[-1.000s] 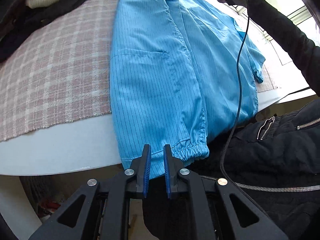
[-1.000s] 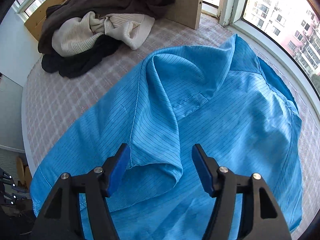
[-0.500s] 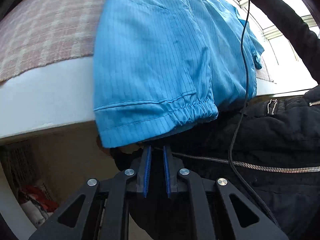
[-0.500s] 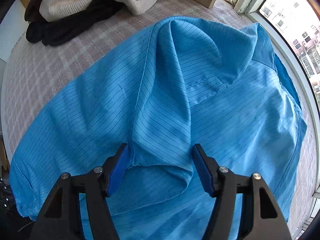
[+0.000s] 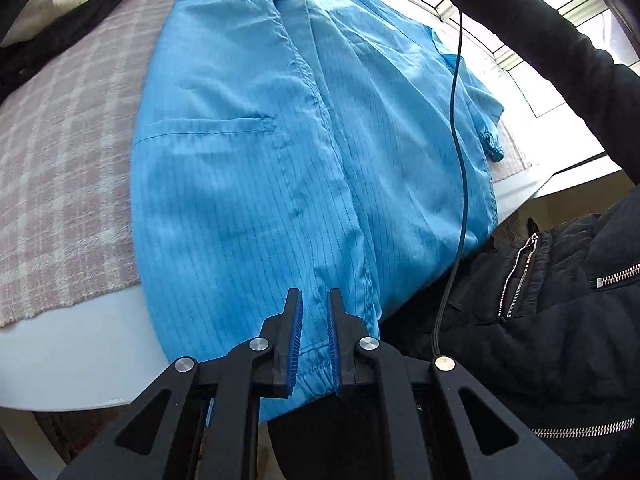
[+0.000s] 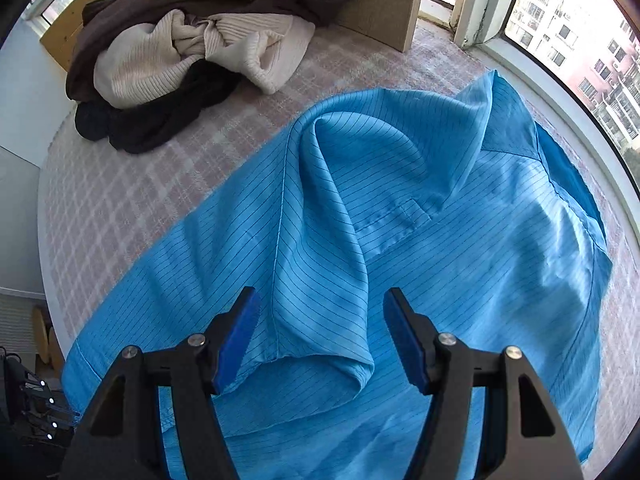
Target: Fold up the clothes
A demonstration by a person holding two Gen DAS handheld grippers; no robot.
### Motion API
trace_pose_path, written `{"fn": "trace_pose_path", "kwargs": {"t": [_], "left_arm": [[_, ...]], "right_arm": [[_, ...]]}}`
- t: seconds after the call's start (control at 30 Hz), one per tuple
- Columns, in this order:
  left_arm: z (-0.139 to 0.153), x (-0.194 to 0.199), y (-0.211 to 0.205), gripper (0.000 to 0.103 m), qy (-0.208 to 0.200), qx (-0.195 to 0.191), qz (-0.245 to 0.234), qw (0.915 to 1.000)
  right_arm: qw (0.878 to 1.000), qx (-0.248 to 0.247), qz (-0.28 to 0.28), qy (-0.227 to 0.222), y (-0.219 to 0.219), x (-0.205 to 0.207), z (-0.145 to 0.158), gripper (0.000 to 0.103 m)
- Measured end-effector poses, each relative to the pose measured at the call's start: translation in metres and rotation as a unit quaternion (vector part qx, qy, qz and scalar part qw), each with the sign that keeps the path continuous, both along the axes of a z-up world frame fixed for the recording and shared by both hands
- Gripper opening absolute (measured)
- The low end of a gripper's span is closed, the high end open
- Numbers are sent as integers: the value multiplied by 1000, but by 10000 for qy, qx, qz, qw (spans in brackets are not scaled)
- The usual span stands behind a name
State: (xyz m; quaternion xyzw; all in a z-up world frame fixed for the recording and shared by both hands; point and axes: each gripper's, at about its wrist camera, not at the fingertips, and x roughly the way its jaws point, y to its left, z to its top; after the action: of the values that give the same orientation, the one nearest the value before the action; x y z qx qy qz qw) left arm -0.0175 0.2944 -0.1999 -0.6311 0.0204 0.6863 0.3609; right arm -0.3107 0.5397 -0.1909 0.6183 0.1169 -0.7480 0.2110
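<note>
A light blue pinstriped jacket (image 5: 260, 160) lies spread on the plaid tablecloth (image 5: 60, 160), its elastic hem hanging over the table's near edge. My left gripper (image 5: 314, 294) hovers over that hem with its jaws almost together; blue cloth shows through the thin gap, and no pinch is visible. In the right wrist view, the jacket (image 6: 480, 260) has a raised fold (image 6: 320, 280) running toward me. My right gripper (image 6: 320, 294) stands open astride the end of that fold, pads clear of the cloth.
A pile of cream, brown and black clothes (image 6: 200, 52) sits at the back of the table, before a wooden board (image 6: 380, 0). A person's black sleeve (image 5: 540, 40) and zipped jacket (image 5: 540, 320) fill the right. A cable (image 5: 460, 140) hangs across the blue jacket. A window (image 6: 580, 40) curves behind.
The left gripper dipped below the table edge under the hem, then came back up over it. The right gripper drifted slightly and stays open over the fold.
</note>
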Motion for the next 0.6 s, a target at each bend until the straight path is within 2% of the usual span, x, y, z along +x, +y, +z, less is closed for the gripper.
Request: {"fn": "trace_pose_path", "kwargs": {"t": [0.1, 0.2, 0.3, 0.33, 0.37, 0.4, 0.47, 0.6], "left_arm": [[-13, -3, 11, 10, -216, 60, -212, 9995], [-25, -1, 17, 10, -422, 57, -398, 9983], [-31, 2, 20, 10, -520, 68, -522, 9973], [-32, 3, 20, 10, -545, 93, -524, 9971], [-33, 2, 19, 10, -570, 126, -517, 9970], [-33, 3, 17, 10, -593, 147, -534, 9967], [-33, 4, 15, 10, -609, 164, -606, 9962], [-33, 7, 15, 10, -628, 148, -712, 9954]], "right_arm": [[10000, 10, -16, 11, -1, -12, -6, 63], [9997, -152, -46, -200, -1, -22, -17, 63], [9996, -29, 79, -259, -6, -19, -30, 63], [9993, -48, 163, -321, -7, -15, -33, 59], [9989, -62, 251, -379, -8, -11, -36, 36], [9985, -38, 369, -410, -9, -7, -37, 19], [9976, -103, 496, -468, -7, 1, -33, 9], [9972, -202, 540, -479, 6, 11, -20, 6]]}}
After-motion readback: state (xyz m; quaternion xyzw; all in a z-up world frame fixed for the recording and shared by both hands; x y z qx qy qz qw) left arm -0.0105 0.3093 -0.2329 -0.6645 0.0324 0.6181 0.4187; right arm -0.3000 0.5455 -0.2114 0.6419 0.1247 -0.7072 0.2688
